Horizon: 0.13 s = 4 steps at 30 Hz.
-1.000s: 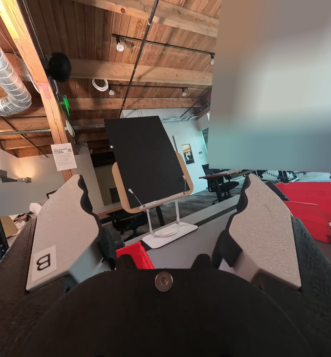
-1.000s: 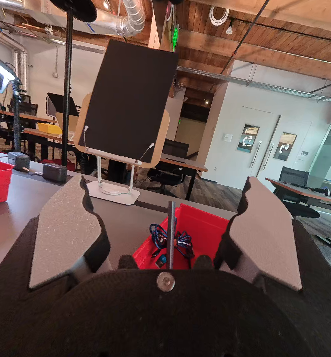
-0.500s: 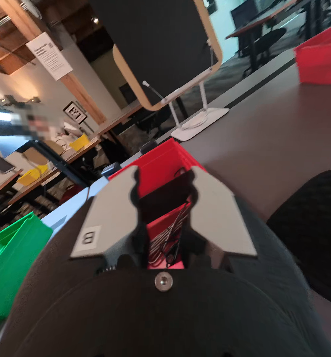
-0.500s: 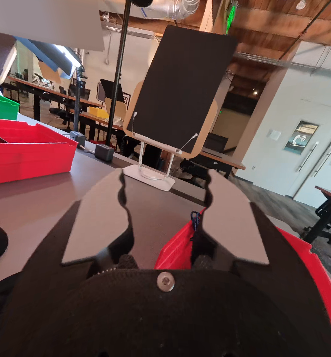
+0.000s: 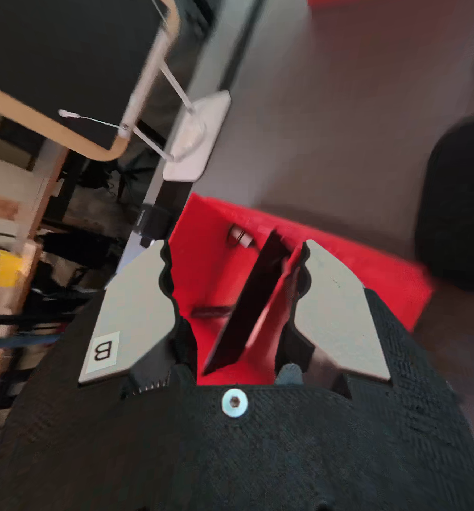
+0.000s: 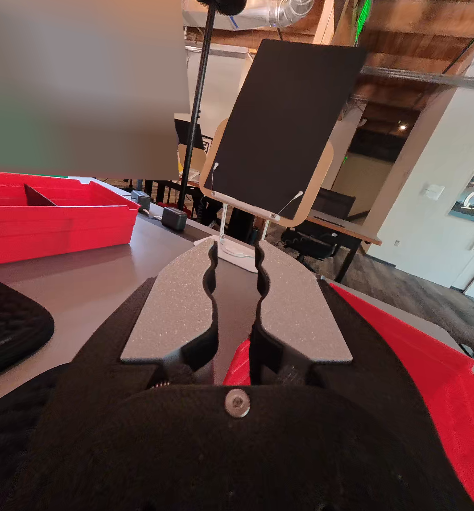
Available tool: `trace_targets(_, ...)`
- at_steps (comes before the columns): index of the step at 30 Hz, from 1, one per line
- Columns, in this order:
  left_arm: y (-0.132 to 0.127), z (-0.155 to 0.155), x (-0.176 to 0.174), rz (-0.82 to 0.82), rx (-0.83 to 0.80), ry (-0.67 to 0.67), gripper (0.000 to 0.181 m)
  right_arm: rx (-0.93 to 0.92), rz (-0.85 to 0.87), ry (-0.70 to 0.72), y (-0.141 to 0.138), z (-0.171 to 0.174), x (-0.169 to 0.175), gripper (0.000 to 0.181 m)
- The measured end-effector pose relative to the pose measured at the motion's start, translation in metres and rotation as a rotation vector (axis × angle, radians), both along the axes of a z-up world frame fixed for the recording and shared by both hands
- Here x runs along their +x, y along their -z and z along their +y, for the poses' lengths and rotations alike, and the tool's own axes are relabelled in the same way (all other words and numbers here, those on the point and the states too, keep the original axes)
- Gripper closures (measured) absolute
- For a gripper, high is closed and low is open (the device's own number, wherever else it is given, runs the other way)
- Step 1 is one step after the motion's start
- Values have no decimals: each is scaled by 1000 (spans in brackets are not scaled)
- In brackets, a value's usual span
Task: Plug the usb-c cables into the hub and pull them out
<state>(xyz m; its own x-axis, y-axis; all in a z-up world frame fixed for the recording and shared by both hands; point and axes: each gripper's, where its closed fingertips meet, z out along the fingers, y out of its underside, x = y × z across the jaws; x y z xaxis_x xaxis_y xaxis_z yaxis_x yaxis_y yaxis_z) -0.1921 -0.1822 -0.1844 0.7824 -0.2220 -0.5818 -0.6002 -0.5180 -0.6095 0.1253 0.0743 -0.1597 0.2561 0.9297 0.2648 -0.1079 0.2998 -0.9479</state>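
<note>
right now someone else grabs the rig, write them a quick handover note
Left hand-held gripper: open, empty, aimed down into the red bin with the black divider; a small silver piece lies near its far wall, too blurred to name.
Right hand-held gripper: jaws narrowly apart, empty, over the table beside a second red bin.
Hub and cables: not identifiable in either view.
Done: nothing plugged as far as shown.
Left: pick up cables and hub, plug in, pull out.

The left gripper (image 5: 234,246) is gaping wide, tips pointing toward 12 o'clock. The right gripper (image 6: 235,246) is keeping a narrow gap, empty.
</note>
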Motion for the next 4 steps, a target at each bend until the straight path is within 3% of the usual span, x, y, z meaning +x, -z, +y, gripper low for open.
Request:
trace_targets(3, 24, 10, -60, 364, -346, 141, 100, 16, 33, -10, -6, -1, 4, 159)
trace_targets(4, 35, 11, -76, 442, -450, 201, 107, 3, 40, -11, -7, -1, 6, 181)
